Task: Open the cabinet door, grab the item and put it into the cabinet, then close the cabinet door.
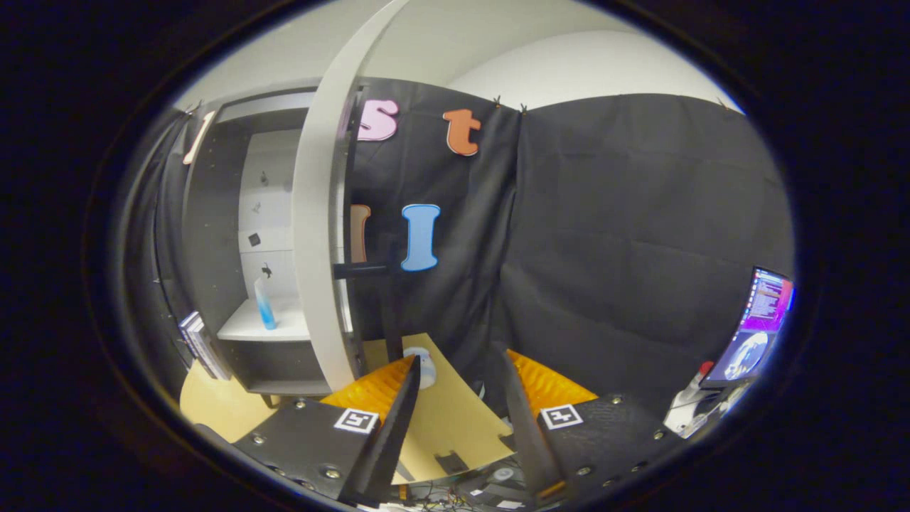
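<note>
Between my jaws [455,419]: nothing held, both fingers spread apart over the tan surface [455,427].

Just ahead of my left fingertip [409,373] a small white object [425,364] sits on that surface, near its far edge. Beyond it the white cabinet door [318,235] stands swung open, edge-on to me, its dark handle [361,270] jutting right. Left of the door the cabinet [213,213] is open, and a blue bottle [264,304] stands upright on its white shelf [249,328].
</note>
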A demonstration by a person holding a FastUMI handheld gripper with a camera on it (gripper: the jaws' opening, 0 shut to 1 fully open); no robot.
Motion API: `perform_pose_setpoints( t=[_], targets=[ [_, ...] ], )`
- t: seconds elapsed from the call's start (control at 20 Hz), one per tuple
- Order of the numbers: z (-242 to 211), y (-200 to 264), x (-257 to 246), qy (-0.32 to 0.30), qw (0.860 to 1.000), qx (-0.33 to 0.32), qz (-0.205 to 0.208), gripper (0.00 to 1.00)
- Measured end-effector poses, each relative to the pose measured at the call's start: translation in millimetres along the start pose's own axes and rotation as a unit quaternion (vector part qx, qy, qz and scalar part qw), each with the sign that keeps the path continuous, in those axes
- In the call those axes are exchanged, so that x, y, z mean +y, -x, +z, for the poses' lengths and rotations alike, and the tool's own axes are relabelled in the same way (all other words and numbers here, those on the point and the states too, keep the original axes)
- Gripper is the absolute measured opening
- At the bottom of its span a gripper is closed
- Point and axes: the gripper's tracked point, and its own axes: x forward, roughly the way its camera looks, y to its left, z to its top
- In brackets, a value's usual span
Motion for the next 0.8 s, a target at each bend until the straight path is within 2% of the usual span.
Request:
perform_pose_setpoints(
  t=[0.4, 0.8],
  targets=[
    [-4.6, 13.2, 24.5, -0.003, 0.999, -0.001, 0.049, 0.68],
    [-11.2, 34.8, 75.7, -0.02, 0.99, -0.001, 0.141, 0.69]
  ],
)
